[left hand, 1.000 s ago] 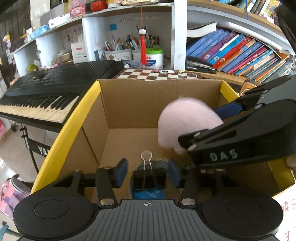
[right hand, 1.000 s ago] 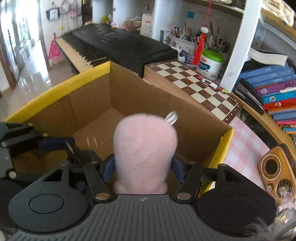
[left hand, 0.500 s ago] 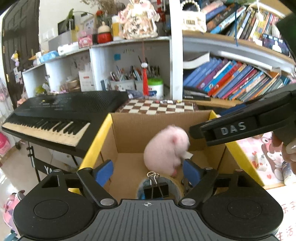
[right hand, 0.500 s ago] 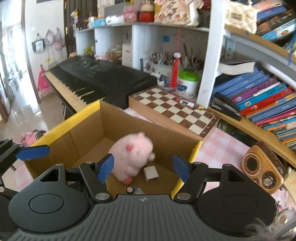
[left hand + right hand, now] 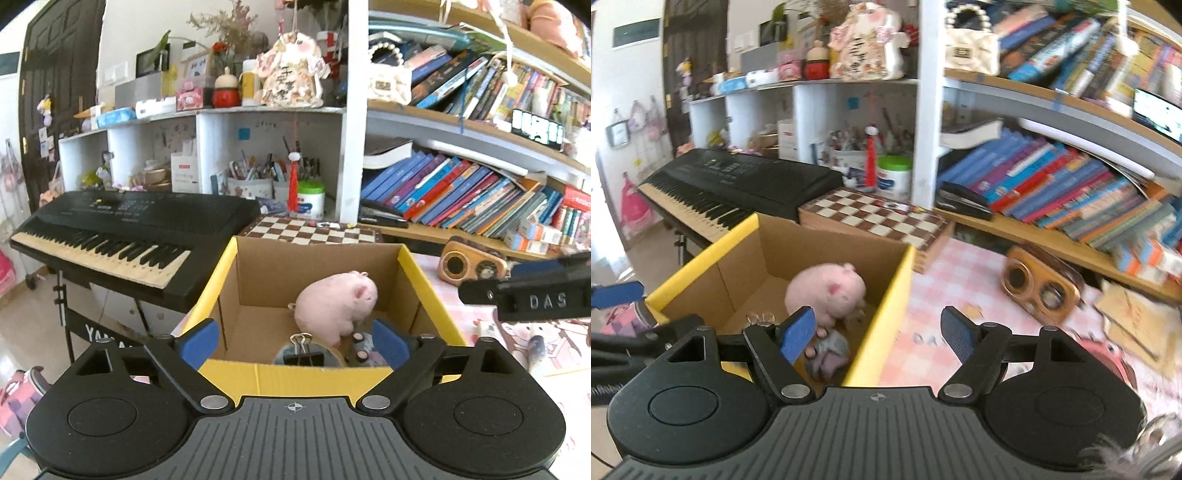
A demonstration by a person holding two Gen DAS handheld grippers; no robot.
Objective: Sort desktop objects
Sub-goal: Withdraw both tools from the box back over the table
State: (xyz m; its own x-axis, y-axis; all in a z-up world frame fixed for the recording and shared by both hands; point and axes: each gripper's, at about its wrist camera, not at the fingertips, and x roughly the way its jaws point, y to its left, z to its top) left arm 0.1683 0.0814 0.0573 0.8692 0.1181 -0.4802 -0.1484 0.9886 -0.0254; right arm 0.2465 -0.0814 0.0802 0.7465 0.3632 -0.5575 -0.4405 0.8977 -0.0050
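Pink plush pig (image 5: 338,304) now loose in the box (image 5: 317,264) (apparently untouched), left tongs (image 5: 295,338) opening wide, right tongs (image 5: 878,334) parted, both empty

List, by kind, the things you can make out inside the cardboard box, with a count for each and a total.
Pink plush pig: 1
Black binder clip: 1
Tape roll: 1
Grey soft toy: 1
Total: 4; smaller bits behind the pig are too unclear to count.

Pink checked table (image 5: 945,295): cardboard box (image 5: 886,295); chessboard (image 5: 871,218); radio (image 5: 1039,288)
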